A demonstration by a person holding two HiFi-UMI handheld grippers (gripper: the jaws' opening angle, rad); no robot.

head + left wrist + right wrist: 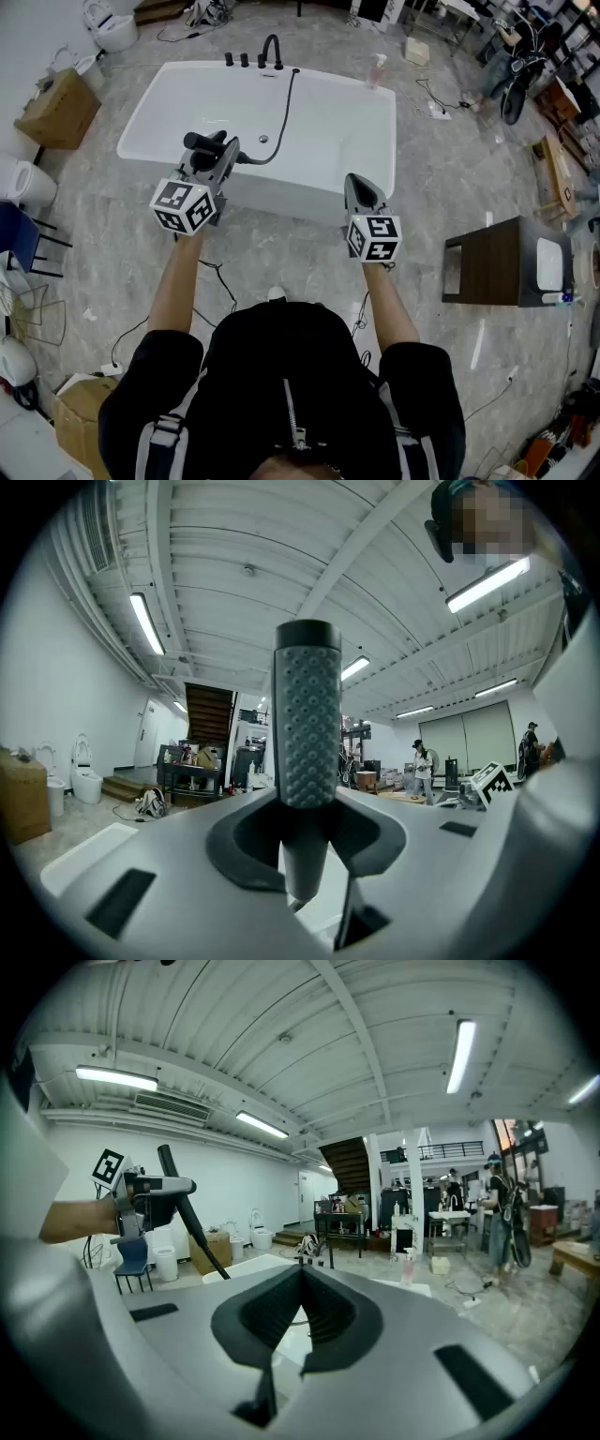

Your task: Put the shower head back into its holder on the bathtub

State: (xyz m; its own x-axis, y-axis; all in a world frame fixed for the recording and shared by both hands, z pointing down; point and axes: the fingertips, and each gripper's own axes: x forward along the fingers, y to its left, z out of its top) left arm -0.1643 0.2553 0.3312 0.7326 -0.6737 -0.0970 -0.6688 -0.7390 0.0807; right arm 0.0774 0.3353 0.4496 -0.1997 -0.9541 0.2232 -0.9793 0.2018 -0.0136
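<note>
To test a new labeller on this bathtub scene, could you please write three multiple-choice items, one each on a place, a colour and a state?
1. Where does the black spout stand?
A. on the bathtub's far rim
B. on its near rim
C. on the floor beside it

2. What colour is the hose?
A. white
B. black
C. red

3. What state is the right gripper in?
A. wide open
B. shut on the hose
C. shut and empty

Answers:
1 A: the head view shows it on the rim farthest from the person.
2 B: it runs as a dark line across the white tub.
3 C: its jaws meet with nothing between them, while the shower head sits clamped in the left gripper.
</note>
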